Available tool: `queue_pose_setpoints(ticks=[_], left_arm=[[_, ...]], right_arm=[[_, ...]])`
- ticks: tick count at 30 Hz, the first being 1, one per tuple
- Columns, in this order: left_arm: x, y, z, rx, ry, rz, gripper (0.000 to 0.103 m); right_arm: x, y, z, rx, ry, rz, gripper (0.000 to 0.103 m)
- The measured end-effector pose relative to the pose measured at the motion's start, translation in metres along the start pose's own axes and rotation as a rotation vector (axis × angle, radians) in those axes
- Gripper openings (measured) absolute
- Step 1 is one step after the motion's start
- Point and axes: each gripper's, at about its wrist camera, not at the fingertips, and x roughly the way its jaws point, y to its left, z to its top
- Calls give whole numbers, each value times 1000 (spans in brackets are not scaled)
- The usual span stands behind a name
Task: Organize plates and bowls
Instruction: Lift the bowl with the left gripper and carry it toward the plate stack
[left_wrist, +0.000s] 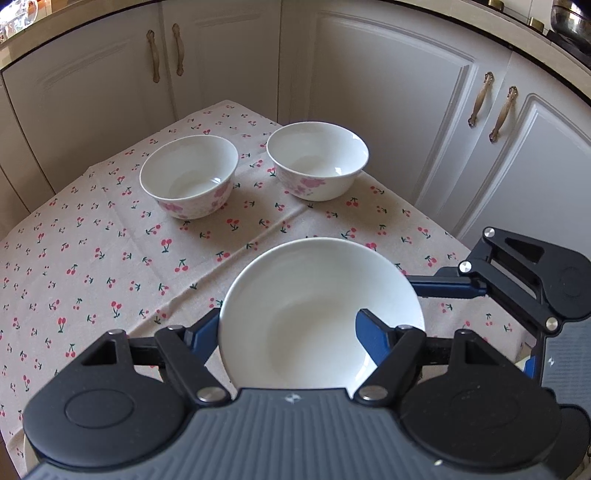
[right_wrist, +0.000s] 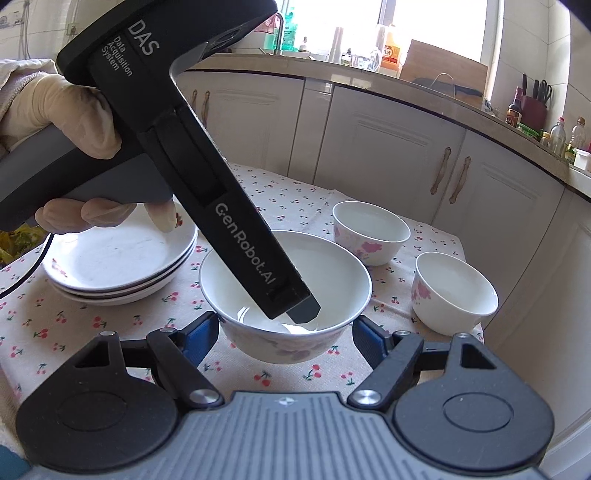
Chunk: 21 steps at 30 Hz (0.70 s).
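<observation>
**Left wrist view.** The left gripper (left_wrist: 286, 325) has its jaws drawn in across the wall of a white glazed ceramic bowl (left_wrist: 314, 295) at 6 o'clock. The blue right finger (left_wrist: 371, 341) is inside the smooth hollow and the left finger is outside, partly hidden by the rim. Whether both pads press cannot be seen. The bowl is round, so it has no long axis. Its mouth faces up, tipped towards the camera. From 3 o'clock the right gripper (left_wrist: 424, 317) reaches in, one blue finger meeting the outer wall. Two more white bowls with pink flower prints stand upright and apart on the creased, cherry-print beige tablecloth (left_wrist: 92, 266), one at 11 o'clock (left_wrist: 189, 176) and one at 12 o'clock (left_wrist: 317, 160). Behind them are cream panelled cabinet doors (left_wrist: 388, 110) with bronze handles.

**Right wrist view.** The right gripper (right_wrist: 284, 325) pinches the bowl (right_wrist: 332, 291) low on its curved outer wall, a blue pad touching each side. The rim is nearly level. The black left gripper (right_wrist: 303, 314), held by a gloved hand (right_wrist: 66, 110), slants down from 10 o'clock into the bowl. A stack of shallow white plates (right_wrist: 118, 258) sits at 9 o'clock. The two flowered bowls stand at 2 and 3 o'clock.
</observation>
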Motion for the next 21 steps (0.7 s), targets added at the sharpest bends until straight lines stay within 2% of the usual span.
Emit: queue_pose_setpoints(ticks=[10,21], left_arm=[[-11,-17,-25,-5,1,-19,76],[-4,-33,-46,0,32,-46,76]], right_arm=[[-19,14,-14,13,28,20,83],[-29,22,-30,2,74,38,83]])
